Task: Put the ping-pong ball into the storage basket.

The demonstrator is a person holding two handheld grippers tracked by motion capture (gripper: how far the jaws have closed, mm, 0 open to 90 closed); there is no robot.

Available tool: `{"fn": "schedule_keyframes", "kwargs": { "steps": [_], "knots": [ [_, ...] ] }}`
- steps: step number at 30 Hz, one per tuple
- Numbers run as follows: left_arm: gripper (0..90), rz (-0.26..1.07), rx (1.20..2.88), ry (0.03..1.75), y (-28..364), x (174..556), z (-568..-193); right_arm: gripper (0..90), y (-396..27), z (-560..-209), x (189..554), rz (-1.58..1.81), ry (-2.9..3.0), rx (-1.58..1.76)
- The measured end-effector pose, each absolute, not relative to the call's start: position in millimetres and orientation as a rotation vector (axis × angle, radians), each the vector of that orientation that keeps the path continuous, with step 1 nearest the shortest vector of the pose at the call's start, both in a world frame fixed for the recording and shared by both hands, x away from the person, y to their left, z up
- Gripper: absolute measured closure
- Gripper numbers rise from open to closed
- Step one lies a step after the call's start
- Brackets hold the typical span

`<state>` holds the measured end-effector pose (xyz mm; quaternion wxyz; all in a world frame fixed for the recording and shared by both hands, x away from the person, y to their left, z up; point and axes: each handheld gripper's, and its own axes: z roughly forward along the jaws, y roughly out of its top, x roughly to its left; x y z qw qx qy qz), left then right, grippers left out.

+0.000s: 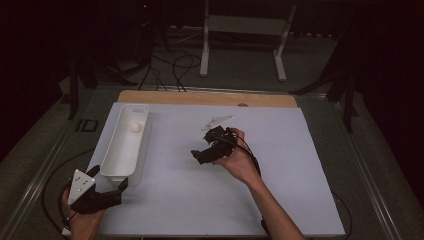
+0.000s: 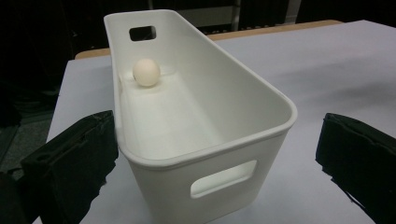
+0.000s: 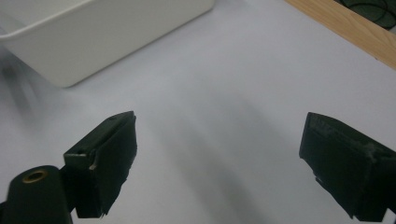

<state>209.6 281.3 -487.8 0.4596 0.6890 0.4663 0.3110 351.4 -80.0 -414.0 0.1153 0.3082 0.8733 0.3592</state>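
A long white bin (image 1: pixel 122 145) lies on the left of the white sheet, with a small cream ball (image 1: pixel 135 126) at its far end. My left gripper (image 1: pixel 109 177) is open at the bin's near end. In the left gripper view the bin (image 2: pixel 210 154) stands between the spread jaws, the left jaw close to its wall and the right jaw well apart, and the ball (image 2: pixel 146 72) rests near the far handle slot. My right gripper (image 1: pixel 199 156) hovers over the middle of the sheet, pointing left. In its own view the right gripper (image 3: pixel 218 130) is open with nothing between the jaws.
The white sheet (image 1: pixel 280 165) covers the table, and a wooden strip (image 1: pixel 210 97) runs along its far edge. The bin's side (image 3: pixel 93 37) lies ahead and to the left of the right gripper. Cables and a white stand (image 1: pixel 245 30) are on the floor beyond.
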Motion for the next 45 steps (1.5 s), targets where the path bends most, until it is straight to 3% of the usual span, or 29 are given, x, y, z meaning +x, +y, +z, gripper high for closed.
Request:
{"fn": "schedule_keyframes", "kwargs": {
  "steps": [45],
  "knots": [
    [0.0, 0.720, 1.717, 1.077, 270.9, 207.4, -485.1, 8.8, -193.6, -443.6, 309.5, 1.061, 2.359, 1.081]
  ]
}}
